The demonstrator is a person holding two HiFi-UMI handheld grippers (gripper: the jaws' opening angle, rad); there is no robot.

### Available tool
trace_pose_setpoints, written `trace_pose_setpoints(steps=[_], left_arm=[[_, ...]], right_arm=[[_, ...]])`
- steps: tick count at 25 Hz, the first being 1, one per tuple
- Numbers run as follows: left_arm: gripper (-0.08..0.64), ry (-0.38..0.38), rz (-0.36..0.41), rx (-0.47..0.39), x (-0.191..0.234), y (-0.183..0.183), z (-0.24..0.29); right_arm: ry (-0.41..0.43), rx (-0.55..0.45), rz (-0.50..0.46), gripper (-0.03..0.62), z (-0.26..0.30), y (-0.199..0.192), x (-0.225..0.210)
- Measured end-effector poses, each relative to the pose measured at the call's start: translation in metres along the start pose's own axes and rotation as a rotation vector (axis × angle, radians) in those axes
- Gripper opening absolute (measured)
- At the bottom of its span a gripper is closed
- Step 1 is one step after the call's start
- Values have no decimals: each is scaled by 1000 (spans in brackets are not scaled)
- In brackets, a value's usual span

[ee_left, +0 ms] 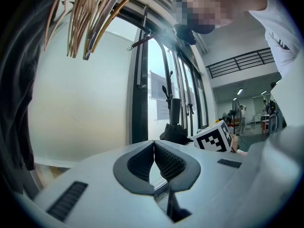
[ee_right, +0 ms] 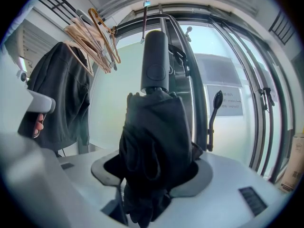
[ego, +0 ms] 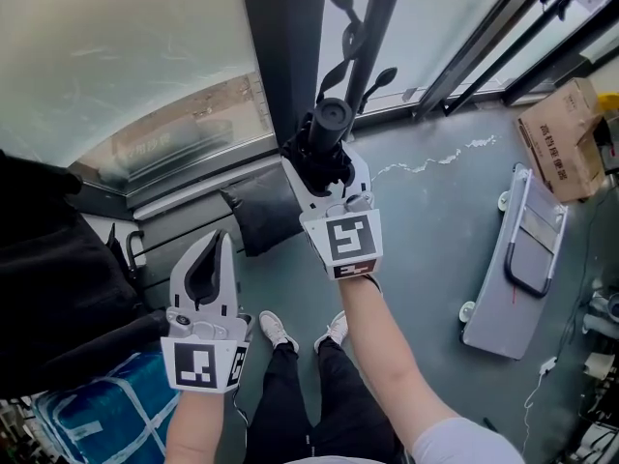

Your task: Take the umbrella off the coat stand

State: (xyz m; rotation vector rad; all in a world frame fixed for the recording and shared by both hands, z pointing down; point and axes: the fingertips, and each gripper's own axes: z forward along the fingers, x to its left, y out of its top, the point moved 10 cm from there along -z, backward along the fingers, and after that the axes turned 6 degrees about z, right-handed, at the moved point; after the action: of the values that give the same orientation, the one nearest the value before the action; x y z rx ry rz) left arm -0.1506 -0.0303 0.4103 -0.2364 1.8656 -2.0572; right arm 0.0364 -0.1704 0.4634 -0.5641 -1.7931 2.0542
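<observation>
Where the head view looks steeply down, it alone lists the floor items: a folded cart [ego: 517, 269] lying flat toward the floor's right side, a cardboard box [ego: 561, 143] at the floor's right edge, and the person's shoes [ego: 276, 332] below the grippers.

Umbrella [ego: 331, 119]: black, folded, handle end up, just beside the coat stand [ego: 379, 17] pole. It is clamped in the right gripper [ego: 324, 160], whose jaws stand wide around the bunched fabric.

Right gripper view only: the umbrella [ee_right: 154, 141] fills the gap between the jaws of the right gripper [ee_right: 152, 172], with its fabric pressed against both pads. Wooden hangers [ee_right: 92, 42] show at upper left, a dark jacket [ee_right: 59, 94] hangs at left, and a black hook [ee_right: 214, 108] stands to the right.

Left gripper view only: the left gripper [ee_left: 154, 146] has its jaws closed tip to tip with nothing between them. Beyond it are the right gripper's marker cube [ee_left: 213, 137] and the umbrella [ee_left: 175, 127].

Pose: the right forearm reaches forward from the lower right, cube face up. The left gripper [ego: 215, 245] sits nearer the body and to the left, and points forward.
</observation>
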Motion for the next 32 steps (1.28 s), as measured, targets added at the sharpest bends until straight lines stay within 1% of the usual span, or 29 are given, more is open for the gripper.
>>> trace_pose_setpoints(steps=[5, 14, 32], left_arm=[[23, -14, -8, -4, 0, 4, 9], [23, -6, -6, -15, 7, 16, 17], [23, -2, 13, -21, 15, 38, 12]], right_arm=[[7, -2, -25, 258, 5, 11, -1], [21, -46, -43, 258, 10, 35, 2], [10, -107, -59, 258, 17, 76, 2]])
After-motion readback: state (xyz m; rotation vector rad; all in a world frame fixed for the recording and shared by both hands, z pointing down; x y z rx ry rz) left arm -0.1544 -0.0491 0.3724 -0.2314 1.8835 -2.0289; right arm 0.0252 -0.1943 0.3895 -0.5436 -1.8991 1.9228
